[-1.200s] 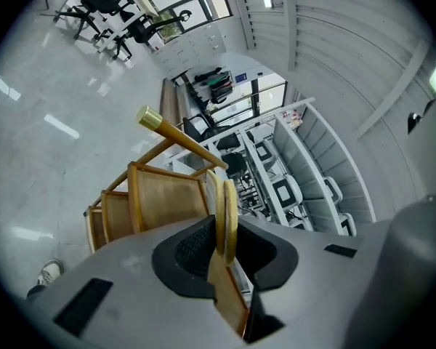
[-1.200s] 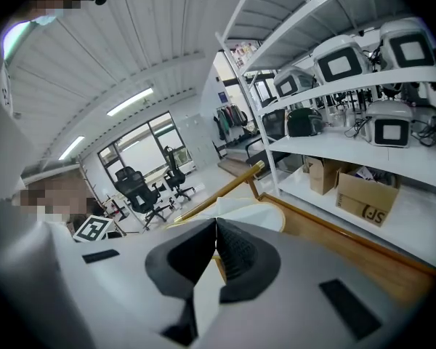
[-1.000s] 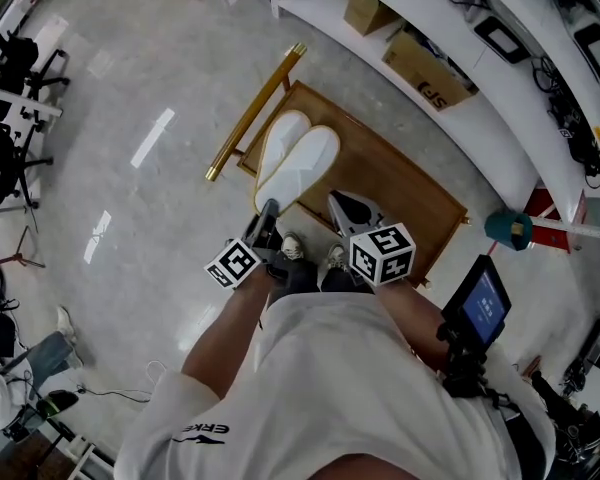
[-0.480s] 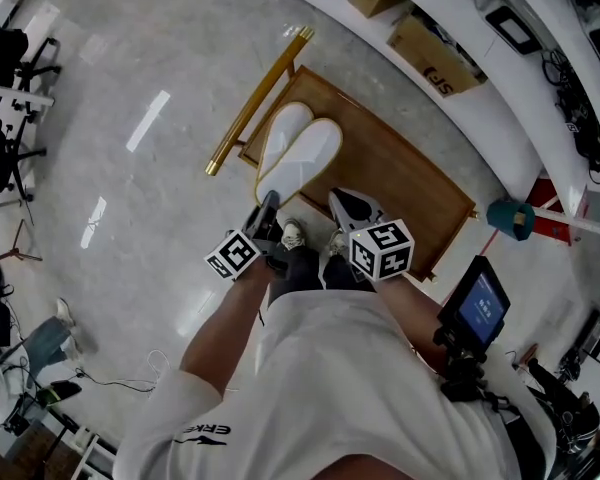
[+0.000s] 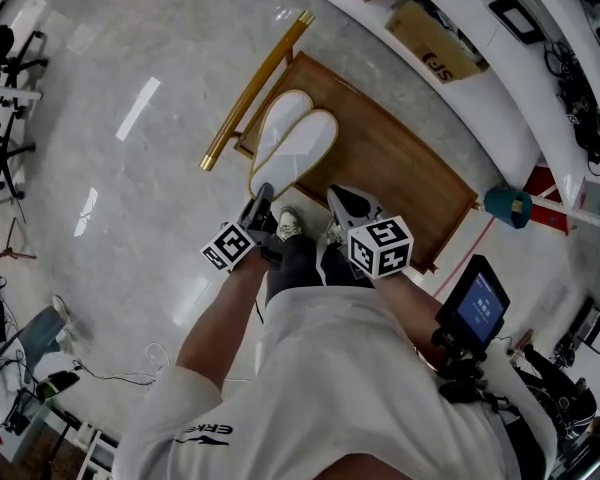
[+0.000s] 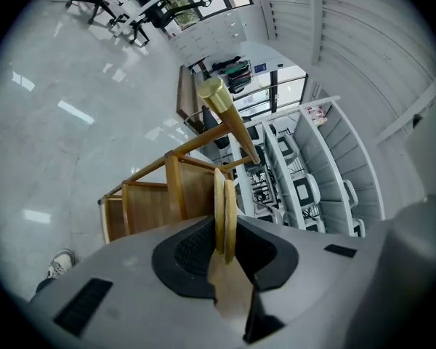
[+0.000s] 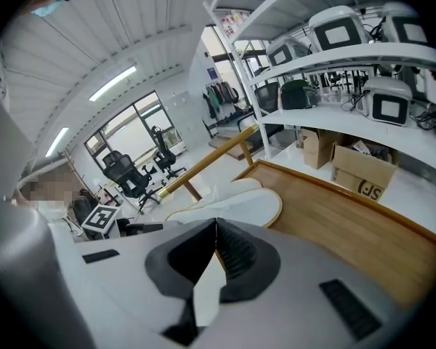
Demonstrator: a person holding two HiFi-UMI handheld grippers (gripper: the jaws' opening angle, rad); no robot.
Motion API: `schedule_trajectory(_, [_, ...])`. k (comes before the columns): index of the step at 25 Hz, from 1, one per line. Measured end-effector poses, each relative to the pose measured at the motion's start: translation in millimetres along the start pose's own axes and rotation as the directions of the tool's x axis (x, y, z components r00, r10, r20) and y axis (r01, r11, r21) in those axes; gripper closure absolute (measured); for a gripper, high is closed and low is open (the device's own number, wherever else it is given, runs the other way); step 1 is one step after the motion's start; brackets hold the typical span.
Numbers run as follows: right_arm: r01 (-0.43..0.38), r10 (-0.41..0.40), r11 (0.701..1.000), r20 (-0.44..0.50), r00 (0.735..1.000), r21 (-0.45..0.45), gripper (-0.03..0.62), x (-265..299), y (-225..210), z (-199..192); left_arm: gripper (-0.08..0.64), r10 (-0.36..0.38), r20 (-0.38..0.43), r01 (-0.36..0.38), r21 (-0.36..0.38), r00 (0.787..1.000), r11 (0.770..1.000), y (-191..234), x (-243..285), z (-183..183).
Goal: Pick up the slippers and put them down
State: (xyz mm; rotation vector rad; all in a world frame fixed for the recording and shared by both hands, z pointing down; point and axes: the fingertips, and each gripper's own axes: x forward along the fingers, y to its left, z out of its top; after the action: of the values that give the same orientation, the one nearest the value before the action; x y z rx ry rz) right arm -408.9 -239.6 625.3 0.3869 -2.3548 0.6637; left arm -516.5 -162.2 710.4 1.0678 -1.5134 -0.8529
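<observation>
Two white slippers [image 5: 290,148] with tan rims hang side by side over a low wooden platform [image 5: 400,183]. At their heel end my left gripper [image 5: 263,196] is shut on them. In the left gripper view two thin tan sole edges [image 6: 224,202] stand clamped between the pads of the left gripper [image 6: 224,227]. My right gripper [image 5: 335,200] hangs just right of the heels with its jaws closed together. In the right gripper view the slippers [image 7: 232,202] lie just beyond the right gripper [image 7: 216,227]; whether it touches them is unclear.
A brass pole [image 5: 255,93] runs along the platform's left side. White shelves [image 5: 460,78] with a cardboard box [image 5: 430,43] curve behind the platform. A screen on a stand [image 5: 477,303] is at the right. The person's shoes [image 5: 288,226] sit under the grippers. Office chairs [image 5: 0,58] stand far left.
Both grippers have sunk a little, and the slippers have come down with them toward the wooden platform. The left grip on the slippers is unchanged.
</observation>
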Motion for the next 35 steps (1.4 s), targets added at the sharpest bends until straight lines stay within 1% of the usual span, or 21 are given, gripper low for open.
schedule_trajectory(9, [0.024, -0.024, 1.0, -0.037, 0.999, 0.005, 0.586, 6.2, -3.1, -9.3, 0.502, 0.027, -0.022, -0.028, -0.036, 0.999, 0.999, 31.2, 11.0, 3.3])
schedule_trajectory(16, [0.037, -0.036, 0.999, -0.059, 0.998, 0.013, 0.586, 9.7, -6.2, -18.5, 0.5, 0.041, -0.038, -0.042, -0.043, 0.998, 0.998, 48.8, 19.8, 4.0])
schedule_trajectory(23, [0.035, -0.033, 0.999, -0.076, 0.997, 0.017, 0.586, 14.1, -5.1, -24.0, 0.5, 0.017, -0.051, -0.02, -0.073, 0.999, 0.997, 55.1, 25.2, 4.3])
schedule_trajectory(29, [0.034, -0.033, 0.999, -0.076, 0.997, 0.015, 0.586, 14.4, -4.0, -23.5, 0.499, 0.007, -0.055, -0.011, -0.077, 0.998, 0.997, 55.7, 25.0, 2.7])
schedule_trajectory(35, [0.031, -0.031, 0.999, -0.071, 0.997, 0.011, 0.586, 14.6, -0.1, -20.6, 0.488, -0.018, -0.079, 0.011, -0.09, 0.997, 0.996, 54.4, 24.7, 1.3])
